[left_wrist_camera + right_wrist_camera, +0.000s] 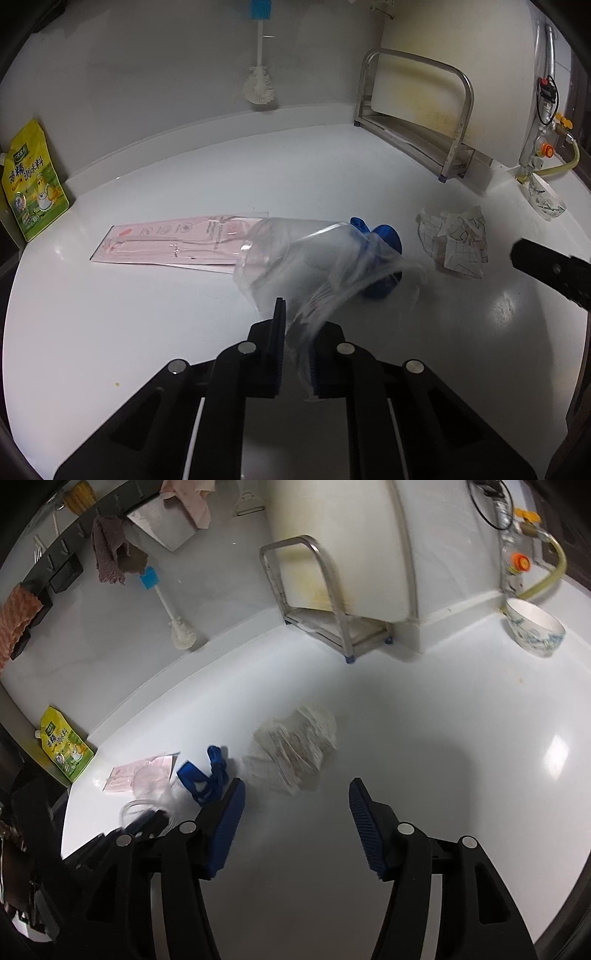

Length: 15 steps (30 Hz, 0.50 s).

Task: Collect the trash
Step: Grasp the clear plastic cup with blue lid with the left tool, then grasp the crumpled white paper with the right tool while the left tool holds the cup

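Note:
My left gripper [295, 325] is shut on the edge of a clear plastic bag [295, 258], which hangs open toward the counter. Behind the bag lie a crumpled blue item [388, 240] and a flat pink wrapper [166, 240]. A crumpled white paper with a grid print [454, 240] lies to the right. My right gripper [297, 794] is open and empty, hovering just short of the crumpled paper [295, 749]. The blue item [203, 775] and pink wrapper [136, 771] are to its left. One right finger [554, 266] shows at the left view's right edge.
A yellow-green seasoning pouch [33, 181] leans at the left wall. A white brush [260, 88] hangs on the back wall. A steel rack with a cutting board [424, 122] stands at the back right. A patterned bowl [535, 631] sits near gas fittings [517, 561].

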Tool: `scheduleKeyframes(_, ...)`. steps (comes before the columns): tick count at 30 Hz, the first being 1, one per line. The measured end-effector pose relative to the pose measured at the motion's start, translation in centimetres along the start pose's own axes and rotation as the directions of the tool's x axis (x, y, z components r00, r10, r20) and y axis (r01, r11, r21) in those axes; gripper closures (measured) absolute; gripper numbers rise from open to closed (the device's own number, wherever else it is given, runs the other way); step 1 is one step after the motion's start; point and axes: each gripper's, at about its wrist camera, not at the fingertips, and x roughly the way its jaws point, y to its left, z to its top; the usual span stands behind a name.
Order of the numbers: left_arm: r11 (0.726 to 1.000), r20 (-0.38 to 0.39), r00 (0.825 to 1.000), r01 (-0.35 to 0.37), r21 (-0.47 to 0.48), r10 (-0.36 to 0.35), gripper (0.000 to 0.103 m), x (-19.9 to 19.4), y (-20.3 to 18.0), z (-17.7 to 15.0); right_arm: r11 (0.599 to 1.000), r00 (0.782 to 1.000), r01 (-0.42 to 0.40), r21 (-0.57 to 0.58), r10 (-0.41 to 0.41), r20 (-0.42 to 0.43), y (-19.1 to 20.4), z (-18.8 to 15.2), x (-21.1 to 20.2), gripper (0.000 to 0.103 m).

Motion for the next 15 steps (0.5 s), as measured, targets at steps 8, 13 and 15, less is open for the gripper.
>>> scheduleKeyframes(8, 0.999, 0.046, 0.999, -0.01, 0.03, 0.009, 0.094, -1.6, 1.7, 0.3, 0.999, 0.999, 0.03, -0.022, -0.031, -0.034, 1.3, 1.8, 3.0, 0.038)
scheduleKeyframes(13, 1.0, 0.052, 0.999, -0.006, 0.024, 0.005, 0.094, -2.1, 2.6, 0.6, 0.996, 0.994, 0.08, -0.032, -0.082, -0.07, 2.0, 2.5, 5.0, 0.033)
scheduleKeyframes(15, 1.0, 0.057, 0.998, -0.005, 0.025, 0.004, 0.094, -2.3, 2.8, 0.7, 0.992, 0.989, 0.116, -0.044, -0.119, -0.084, 2.3, 2.7, 5.9, 0.033)
